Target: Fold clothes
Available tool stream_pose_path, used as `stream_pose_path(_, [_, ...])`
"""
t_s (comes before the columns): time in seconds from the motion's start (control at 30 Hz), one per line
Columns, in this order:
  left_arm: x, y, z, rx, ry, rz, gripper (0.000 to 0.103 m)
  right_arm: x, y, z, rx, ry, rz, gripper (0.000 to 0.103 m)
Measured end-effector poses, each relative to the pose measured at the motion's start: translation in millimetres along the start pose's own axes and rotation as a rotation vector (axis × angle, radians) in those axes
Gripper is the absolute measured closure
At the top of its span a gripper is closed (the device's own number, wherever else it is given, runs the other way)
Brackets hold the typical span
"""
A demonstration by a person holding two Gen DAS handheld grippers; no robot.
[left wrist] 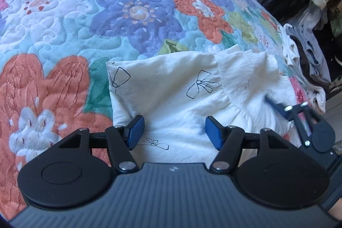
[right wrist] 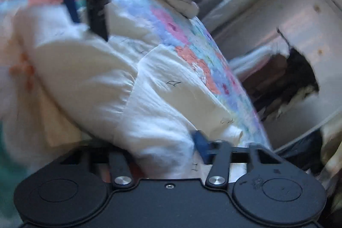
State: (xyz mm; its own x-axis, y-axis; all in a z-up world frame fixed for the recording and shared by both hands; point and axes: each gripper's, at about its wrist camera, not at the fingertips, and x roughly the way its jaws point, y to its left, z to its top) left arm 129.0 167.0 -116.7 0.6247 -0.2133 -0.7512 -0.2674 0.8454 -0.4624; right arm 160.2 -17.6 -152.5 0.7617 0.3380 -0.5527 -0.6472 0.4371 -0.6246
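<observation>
the left claw (left wrist: 174, 131) hangs spread over a white bow-print garment (left wrist: 181, 87) on the floral bedspread (left wrist: 85, 25). the right claw (right wrist: 166, 149) is blurred with cloth bunched between its fingers; i cannot tell whether it pinches.

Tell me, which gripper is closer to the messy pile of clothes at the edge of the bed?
Right. The right gripper sits on the white garment just beside the clothes pile. The left gripper hovers open over the garment's middle, farther from the pile.
</observation>
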Motion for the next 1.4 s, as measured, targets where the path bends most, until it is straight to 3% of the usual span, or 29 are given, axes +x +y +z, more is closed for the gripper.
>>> stream_pose_path(0.1, [-9,-1,-1,-0.014,-0.017,-0.006,0.04,-17,-30,15,0.201,-0.041,0.052,0.081])
stream_pose_path(0.17, [-21,-4,-5,-0.011,-0.038,-0.008,0.04,-27,-56,22,0.391,-0.071,0.16,0.083])
stream_pose_path(0.23, [-40,-8,-11,-0.012,-0.11,-0.032,0.042,-36,-84,27,0.596,-0.101,0.29,0.084])
stream_pose_path(0.3, [-62,-10,-19,-0.062,-0.209,-0.079,0.042,-36,-102,29,0.771,-0.108,0.45,0.083])
stream_pose_path(0.4, [-87,-16,-25,-0.153,-0.235,-0.108,0.042,-25,-115,24,1.013,-0.101,0.705,0.083])
stream_pose_path(0.53, [-133,-31,-42,-0.105,-0.337,-0.044,0.04,-6,-119,11,1.239,-0.117,1.06,0.083])
stream_pose_path(0.63, [-148,-39,-55,-0.148,-0.374,-0.093,0.04,18,-109,-14,1.439,-0.093,1.338,0.083])
stream_pose_path(0.7, [-142,-45,-58,-0.12,-0.349,-0.098,0.039,35,-106,-30,1.506,-0.064,1.422,0.083])
stream_pose_path(0.83, [-84,-45,-56,-0.121,-0.201,-0.04,0.039,62,-111,-50,1.466,0.046,1.188,0.079])
stream_pose_path(0.93, [-35,-39,-58,-0.157,-0.115,-0.052,0.04,63,-122,-56,1.376,0.09,0.966,0.075])
stream_pose_path(1.0, [-19,-42,-63,-0.166,-0.102,-0.048,0.04,58,-128,-58,1.328,0.122,0.884,0.073])
stream_pose_path(1.1, [-20,-51,-62,-0.103,-0.125,-0.018,0.039,39,-140,-57,1.254,0.163,0.745,0.058])
stream_pose_path(1.2, [-25,-55,-62,-0.076,-0.132,0.001,0.039,7,-156,-68,1.232,0.102,0.693,0.056])
stream_pose_path(1.3, [-31,-58,-62,-0.049,-0.138,0.02,0.039,-23,-160,-62,1.179,0.005,0.729,0.056])
stream_pose_path(1.4, [-37,-59,-63,-0.03,-0.164,0.048,0.039,-21,-147,-57,1.1,0.082,0.733,0.048])
